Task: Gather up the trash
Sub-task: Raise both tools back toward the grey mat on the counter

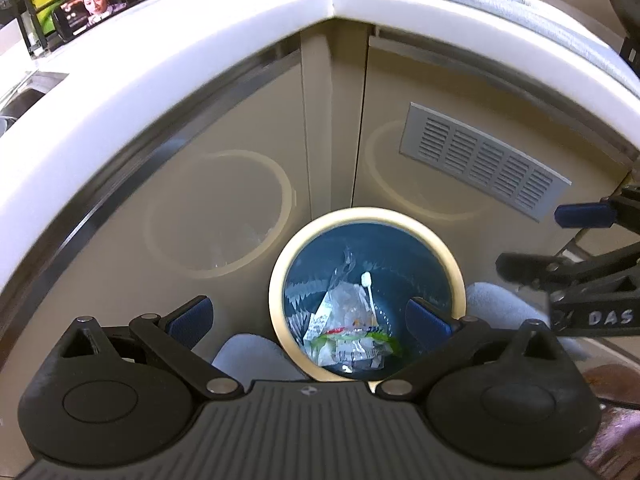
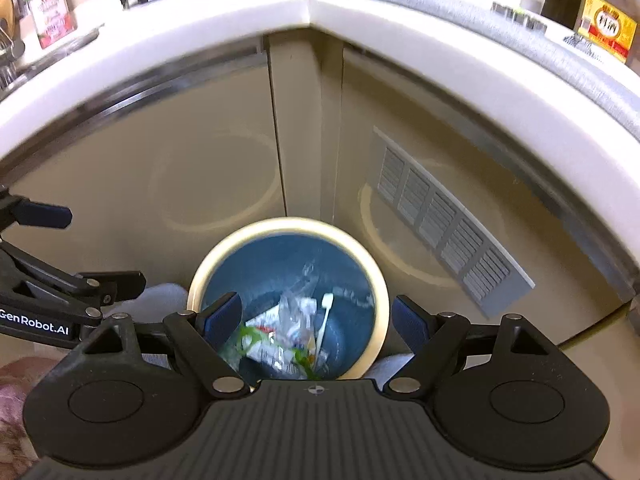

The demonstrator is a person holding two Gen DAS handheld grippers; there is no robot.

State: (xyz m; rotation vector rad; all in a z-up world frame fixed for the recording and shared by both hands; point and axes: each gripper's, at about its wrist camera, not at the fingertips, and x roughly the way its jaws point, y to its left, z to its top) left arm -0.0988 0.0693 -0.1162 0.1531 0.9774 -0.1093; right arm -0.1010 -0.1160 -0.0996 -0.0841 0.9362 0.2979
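Two grippers hang above a round bin (image 1: pixel 367 216) in the corner of beige cabinets. In the left wrist view, a phone (image 1: pixel 94 2) showing video leans on the white counter (image 1: pixel 160 60) at upper left. The left gripper (image 1: pixel 310 316) fills the bottom of the frame, its blue pads spread wide with nothing between them, straddling the bin's cream rim. Inside the dark blue bin, at lower centre, lie crumpled wrappers (image 1: pixel 348 336) and a white spoon (image 1: pixel 368 290). A grey vent (image 1: pixel 484 160) sits on the cabinet at right, and the right gripper (image 1: pixel 532 240) enters from the right edge. In the right wrist view, the right gripper is likewise wide open and empty over the bin, with a yellow-labelled bottle (image 2: pixel 608 26) at upper right.
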